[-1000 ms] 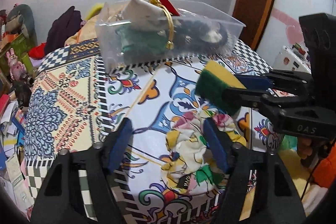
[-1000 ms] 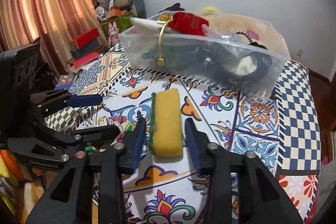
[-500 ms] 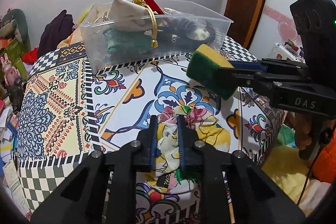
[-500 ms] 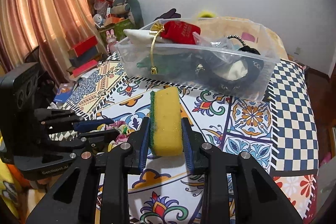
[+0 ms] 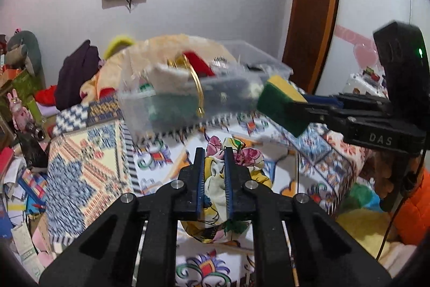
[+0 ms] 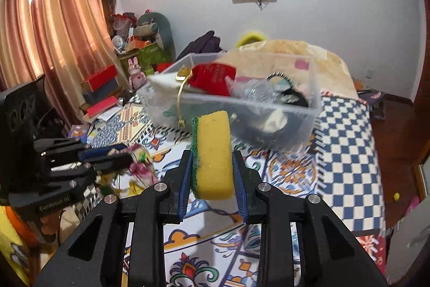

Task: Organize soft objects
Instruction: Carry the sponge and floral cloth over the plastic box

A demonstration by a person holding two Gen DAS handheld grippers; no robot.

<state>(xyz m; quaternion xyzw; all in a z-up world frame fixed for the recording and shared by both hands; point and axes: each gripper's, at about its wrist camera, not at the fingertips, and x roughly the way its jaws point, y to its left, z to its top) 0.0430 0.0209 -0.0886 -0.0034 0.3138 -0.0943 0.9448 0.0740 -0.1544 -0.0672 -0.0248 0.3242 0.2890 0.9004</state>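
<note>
My left gripper [image 5: 212, 152] is shut on a floral cloth [image 5: 215, 187] and holds it above the patterned table [image 5: 88, 163]. It also shows in the right wrist view [image 6: 121, 155] with the cloth [image 6: 139, 166] hanging from it. My right gripper [image 6: 212, 160] is shut on a yellow and green sponge [image 6: 213, 155], lifted off the table. In the left wrist view the sponge [image 5: 279, 104] is held close to the right end of the clear plastic bin [image 5: 188, 98]. The bin [image 6: 242, 109] holds several soft items.
A cream cushion [image 6: 295, 50] lies behind the bin. Boxes and toys [image 6: 129, 66] are stacked at the left by the curtain [image 6: 53, 18]. A wooden door [image 5: 314, 7] stands at the right. Clutter [image 5: 18, 179] lies on the floor to the left of the table.
Both grippers have risen off the table with their loads, toward the bin. The floral cloth now hangs clear of the tabletop. The views tilt upward and are blurred by motion.
</note>
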